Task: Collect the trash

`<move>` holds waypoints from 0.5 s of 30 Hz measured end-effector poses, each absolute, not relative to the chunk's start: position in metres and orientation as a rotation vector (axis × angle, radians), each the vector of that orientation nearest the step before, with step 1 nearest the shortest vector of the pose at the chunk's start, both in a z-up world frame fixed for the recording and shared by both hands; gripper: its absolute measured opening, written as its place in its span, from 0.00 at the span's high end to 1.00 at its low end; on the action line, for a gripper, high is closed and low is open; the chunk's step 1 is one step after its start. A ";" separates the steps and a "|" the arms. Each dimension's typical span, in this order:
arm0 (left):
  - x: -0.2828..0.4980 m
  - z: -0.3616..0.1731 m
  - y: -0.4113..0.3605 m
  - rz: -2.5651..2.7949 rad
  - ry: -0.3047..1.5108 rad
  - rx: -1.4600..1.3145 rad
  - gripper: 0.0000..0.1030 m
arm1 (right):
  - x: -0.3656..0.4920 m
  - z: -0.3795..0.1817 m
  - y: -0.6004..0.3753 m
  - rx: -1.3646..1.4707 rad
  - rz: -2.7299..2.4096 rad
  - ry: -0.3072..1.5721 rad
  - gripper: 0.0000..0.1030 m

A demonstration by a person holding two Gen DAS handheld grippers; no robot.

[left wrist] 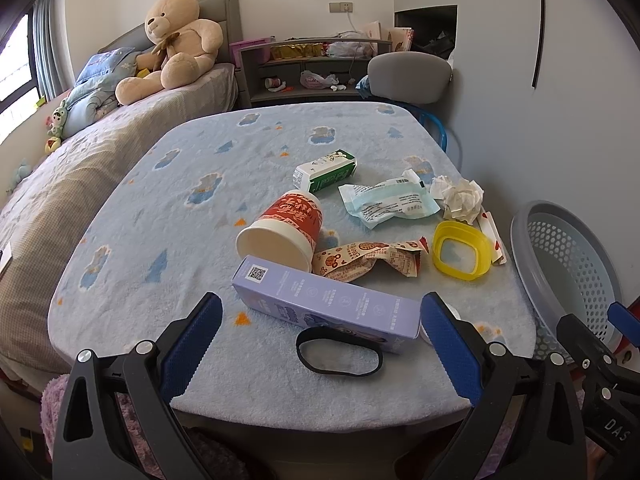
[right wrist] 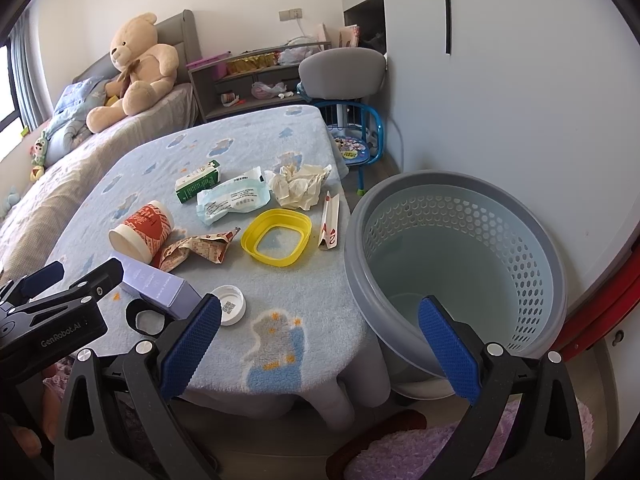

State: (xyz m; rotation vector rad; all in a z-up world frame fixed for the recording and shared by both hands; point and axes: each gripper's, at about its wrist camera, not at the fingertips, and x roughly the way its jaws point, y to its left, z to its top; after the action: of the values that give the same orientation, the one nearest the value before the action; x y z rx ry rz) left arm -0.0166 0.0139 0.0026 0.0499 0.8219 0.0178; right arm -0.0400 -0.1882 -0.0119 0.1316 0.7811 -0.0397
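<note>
The left gripper point(left wrist: 320, 344) gapes wide and empty at the table's point(left wrist: 120, 312) near edge, its right finger hiding the purple box's point(left wrist: 320, 300) end and most of the white cap point(right wrist: 229, 305). The right gripper point(right wrist: 320, 344), equally wide and empty, straddles the table corner and the grey basket point(right wrist: 532, 248) at 3 o'clock. Cup point(left wrist: 284, 228), wrappers and crumpled paper point(left wrist: 460, 198) cluster toward 1 o'clock; the cloth toward 10 o'clock lies bare.

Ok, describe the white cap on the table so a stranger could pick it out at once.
Start at the grey basket beside the blue-covered table. On the table's near edge, by the purple box, lies the white cap: the only small round piece, printed inside with a QR code.
</note>
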 end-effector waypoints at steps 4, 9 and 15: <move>-0.017 0.001 0.016 0.020 0.825 0.054 0.08 | -0.040 -0.011 -0.188 0.135 -0.040 0.783 0.06; -0.020 0.004 0.020 0.019 0.823 0.053 0.08 | -0.039 -0.012 -0.188 0.132 -0.039 0.781 0.06; -0.018 0.001 0.019 0.020 0.822 0.053 0.08 | -0.039 -0.013 -0.188 0.134 -0.039 0.782 0.06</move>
State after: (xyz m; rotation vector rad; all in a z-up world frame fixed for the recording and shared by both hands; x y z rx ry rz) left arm -0.0176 0.0185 0.0014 0.0533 0.8222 0.0197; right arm -0.0391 -0.1883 -0.0126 0.1335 0.7819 -0.0393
